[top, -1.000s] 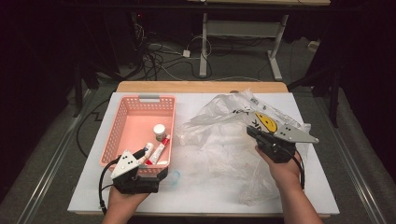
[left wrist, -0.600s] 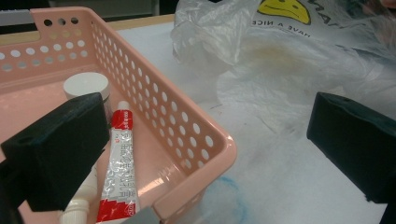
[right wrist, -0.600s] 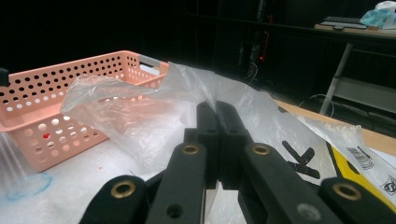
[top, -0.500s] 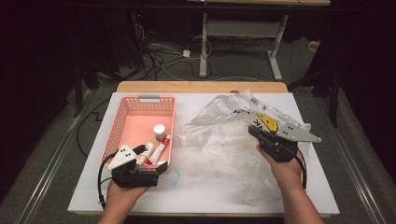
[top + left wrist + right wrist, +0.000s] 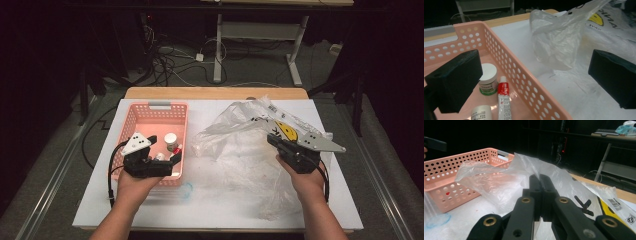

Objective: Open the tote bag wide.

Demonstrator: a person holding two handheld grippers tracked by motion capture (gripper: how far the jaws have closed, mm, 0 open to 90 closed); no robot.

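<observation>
- Since a second ago the left gripper (image 5: pixel 172 156) has risen and drawn back toward the basket's near left part; the right gripper (image 5: pixel 272 138) has kept its place.
- Left gripper: its fingers (image 5: pixel 456 80) stand spread wide with nothing between them, one above the basket's inside, the other out over the desk beyond the basket's right wall.
- Right gripper: its fingers (image 5: pixel 541 192) are pressed together, pinching a fold of the clear plastic bag (image 5: pixel 240 150) and holding that edge lifted off the desk.
- Pink basket (image 5: pixel 135 117) sits on the desk's left half, its near rim close to the left hand (image 5: pixel 131 185). Inside lie a white-lidded jar (image 5: pixel 488 78), a red-capped tube (image 5: pixel 503 100) and a small white bottle (image 5: pixel 481 113), grouped at the right wall.
- Between basket and bag a strip of white desk (image 5: pixel 200 210) lies bare; the bag's mouth faces the basket, just beside its right wall.
- Bag's far end, with a yellow smiley print (image 5: pixel 286 131), reaches toward the desk's far right edge.
</observation>
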